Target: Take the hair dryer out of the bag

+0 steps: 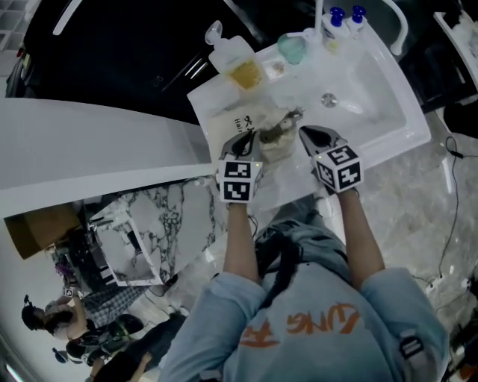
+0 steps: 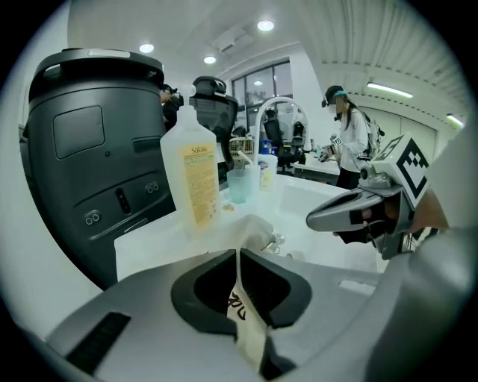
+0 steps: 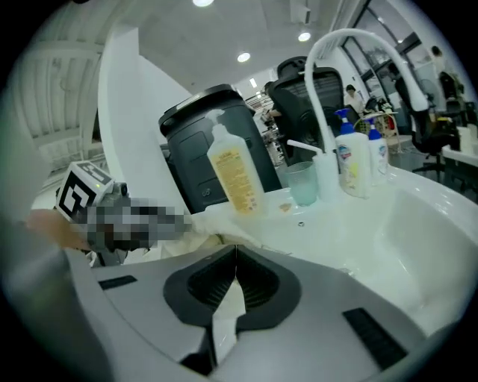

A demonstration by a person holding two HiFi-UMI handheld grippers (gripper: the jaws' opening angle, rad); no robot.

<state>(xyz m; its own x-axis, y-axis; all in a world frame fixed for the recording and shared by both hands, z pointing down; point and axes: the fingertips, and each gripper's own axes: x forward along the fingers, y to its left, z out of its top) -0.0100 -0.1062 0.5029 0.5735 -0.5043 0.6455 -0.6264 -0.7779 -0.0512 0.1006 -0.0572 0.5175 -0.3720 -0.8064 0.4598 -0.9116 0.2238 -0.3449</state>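
Note:
A white cloth bag [image 1: 263, 134] with black print lies on the white counter [image 1: 224, 97] left of the basin. Something dark grey, perhaps the hair dryer [image 1: 279, 131], shows at the bag's mouth; the rest is hidden. My left gripper [image 1: 247, 139] is shut on the bag's left edge, and in the left gripper view the printed fabric [image 2: 240, 307] is pinched between the jaws of that gripper [image 2: 237, 255]. My right gripper [image 1: 307, 134] is shut on the opposite edge, with white fabric [image 3: 224, 315] caught in its closed jaws [image 3: 236, 251]. The two grippers face each other across the bag's mouth.
A pump bottle of yellow liquid [image 1: 237, 61] stands behind the bag, with a teal cup [image 1: 293, 48] and two blue-capped bottles [image 1: 340, 21] by the arched white tap [image 3: 337, 52]. The basin [image 1: 370, 93] lies to the right. A large black appliance [image 2: 89, 149] stands beyond the counter.

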